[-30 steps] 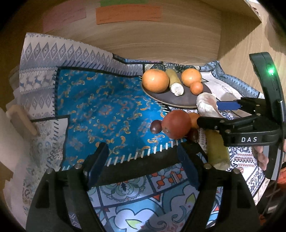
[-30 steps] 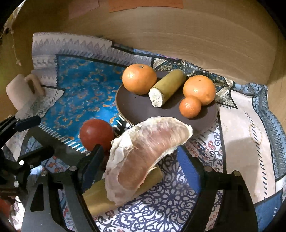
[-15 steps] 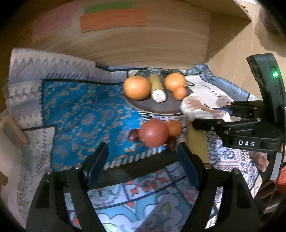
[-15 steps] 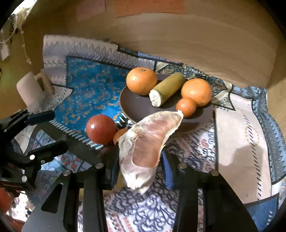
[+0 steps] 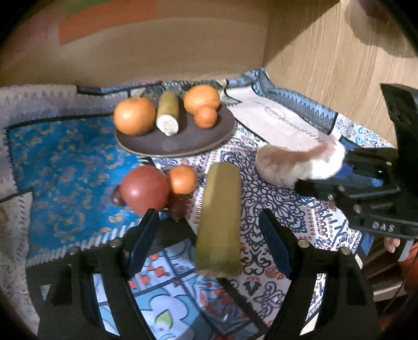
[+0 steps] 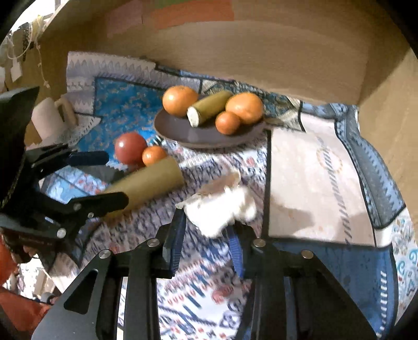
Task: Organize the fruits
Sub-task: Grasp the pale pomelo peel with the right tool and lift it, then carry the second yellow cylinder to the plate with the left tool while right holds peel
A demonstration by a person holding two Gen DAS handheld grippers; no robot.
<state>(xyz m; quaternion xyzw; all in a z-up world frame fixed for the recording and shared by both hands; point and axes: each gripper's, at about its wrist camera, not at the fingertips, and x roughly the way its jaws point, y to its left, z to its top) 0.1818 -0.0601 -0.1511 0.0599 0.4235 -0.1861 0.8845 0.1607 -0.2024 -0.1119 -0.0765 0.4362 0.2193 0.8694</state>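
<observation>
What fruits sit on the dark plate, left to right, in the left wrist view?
Large orange → green sugarcane piece → second large orange, with a small tangerine in front of it, slightly further right, all on the dark plate.

Patterned blue-and-white cloth (image 6: 321,167) spread over the table, wood-grain walls (image 5: 326,68) behind and to the side. Orange paper strip (image 5: 104,24) stuck up on the back wall. Pale mug (image 6: 48,121) sitting at the cloth's left edge.
</observation>
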